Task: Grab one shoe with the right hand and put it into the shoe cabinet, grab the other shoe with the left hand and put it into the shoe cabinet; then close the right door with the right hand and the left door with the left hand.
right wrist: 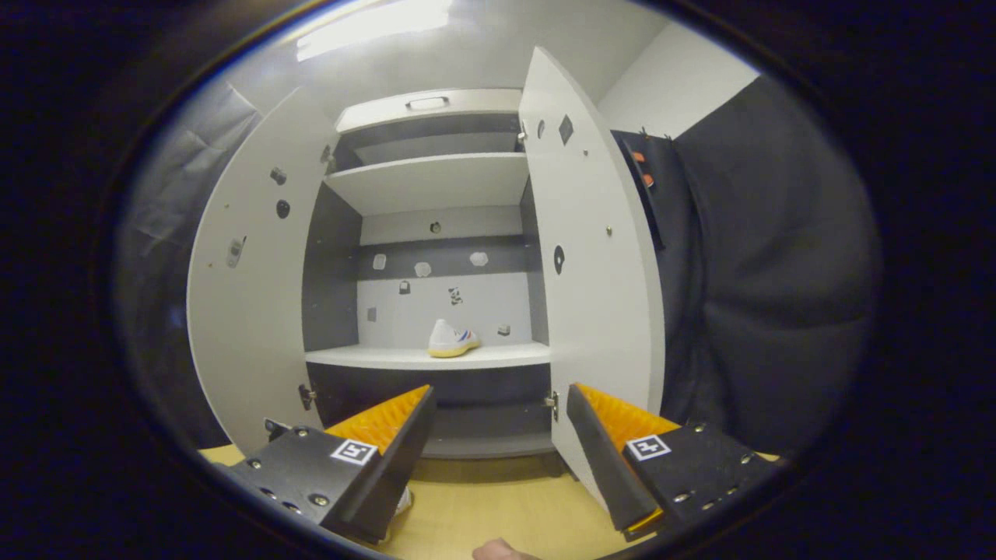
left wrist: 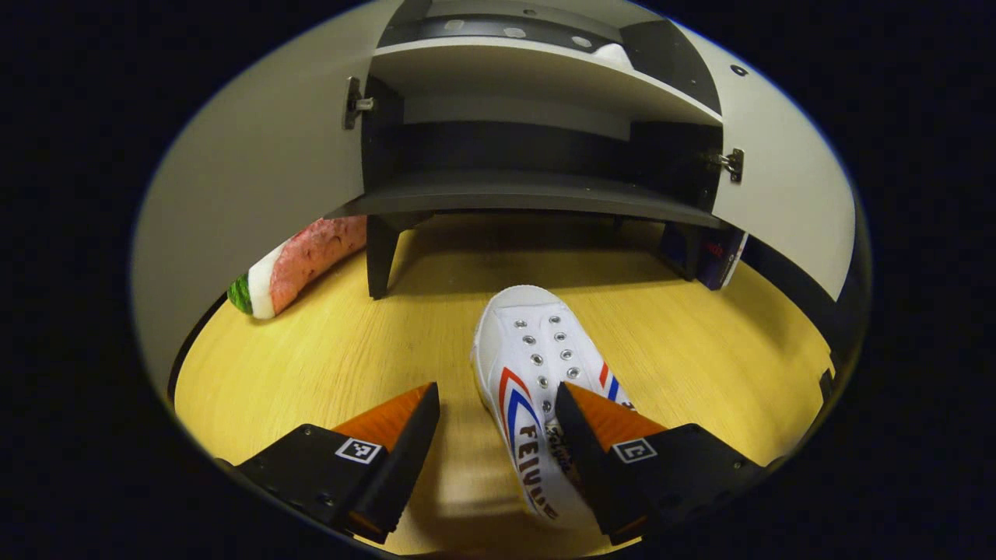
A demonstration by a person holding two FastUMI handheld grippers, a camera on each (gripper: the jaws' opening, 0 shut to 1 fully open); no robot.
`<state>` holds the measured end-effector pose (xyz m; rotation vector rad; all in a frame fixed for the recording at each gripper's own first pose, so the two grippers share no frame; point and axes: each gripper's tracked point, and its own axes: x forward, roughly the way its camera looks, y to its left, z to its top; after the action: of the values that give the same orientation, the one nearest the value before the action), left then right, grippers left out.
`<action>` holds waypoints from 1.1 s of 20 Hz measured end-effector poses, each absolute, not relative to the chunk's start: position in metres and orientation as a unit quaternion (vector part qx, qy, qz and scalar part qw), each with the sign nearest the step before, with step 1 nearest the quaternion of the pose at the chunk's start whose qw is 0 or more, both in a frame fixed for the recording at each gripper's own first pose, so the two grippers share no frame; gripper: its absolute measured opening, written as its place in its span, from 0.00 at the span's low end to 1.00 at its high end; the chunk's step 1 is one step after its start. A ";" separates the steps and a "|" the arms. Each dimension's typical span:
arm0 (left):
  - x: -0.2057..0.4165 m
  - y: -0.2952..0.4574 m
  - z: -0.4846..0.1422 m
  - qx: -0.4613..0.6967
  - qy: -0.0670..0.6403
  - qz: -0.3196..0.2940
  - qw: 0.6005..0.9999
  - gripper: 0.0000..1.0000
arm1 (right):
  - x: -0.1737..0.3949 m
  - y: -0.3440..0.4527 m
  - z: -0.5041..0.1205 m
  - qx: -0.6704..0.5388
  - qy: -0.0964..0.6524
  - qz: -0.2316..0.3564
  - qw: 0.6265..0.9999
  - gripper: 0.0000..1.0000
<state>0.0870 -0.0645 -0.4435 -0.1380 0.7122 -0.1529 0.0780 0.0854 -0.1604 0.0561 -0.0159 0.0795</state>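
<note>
1. The white canvas shoe with red and blue stripes (left wrist: 537,389) on the wooden floor has its heel hidden behind the left claw's (left wrist: 498,459) finger at five o'clock.
2. The watermelon-slice cushion (left wrist: 299,264) at ten o'clock is partly cut off by the open white left door (left wrist: 257,179).
3. The small white shoe on the cabinet shelf (right wrist: 453,340) is too far off for detail.

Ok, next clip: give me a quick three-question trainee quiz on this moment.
1. True or false: one shoe already sits on a shelf in the shoe cabinet.
2. Where is the other shoe? A) on the wooden floor in front of the cabinet B) on the cabinet's top shelf C) in the right gripper
3. Fill in: both cabinet doors stand ____.

Key: 1 true; 2 A, with the left gripper open around its heel end; 3 open.
</note>
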 end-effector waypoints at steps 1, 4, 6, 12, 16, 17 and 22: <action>0.076 -0.066 -0.444 -0.083 0.354 -0.075 0.929 0.94 | 0.076 0.087 -0.156 0.027 -0.012 0.042 0.999 1.00; 0.082 -0.062 -0.447 -0.098 0.345 -0.067 0.931 1.00 | 0.073 0.093 -0.149 0.024 -0.021 0.059 0.998 1.00; 0.078 -0.070 -0.447 -0.086 0.353 -0.088 0.927 0.99 | 0.072 0.093 -0.148 0.019 -0.023 0.066 0.997 1.00; 0.081 -0.081 -0.445 0.005 0.377 -0.099 0.921 0.09 | 0.079 0.082 -0.142 0.021 -0.033 0.083 0.996 1.00; 0.091 -0.076 -0.433 0.013 0.370 -0.094 0.924 0.01 | 0.085 0.068 -0.146 0.027 -0.028 0.093 0.995 1.00; 0.092 -0.073 -0.425 0.021 0.366 -0.089 0.926 0.01 | 0.086 0.067 -0.149 0.029 -0.026 0.100 0.994 1.00; 0.107 -0.069 -0.347 0.020 0.303 -0.077 0.950 0.01 | 0.090 0.046 -0.153 0.038 -0.024 0.101 0.994 1.00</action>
<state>0.1070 -0.0688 -0.3468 0.0411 0.6159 -0.1571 0.0899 0.0460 -0.1526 0.0753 -0.0475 0.2022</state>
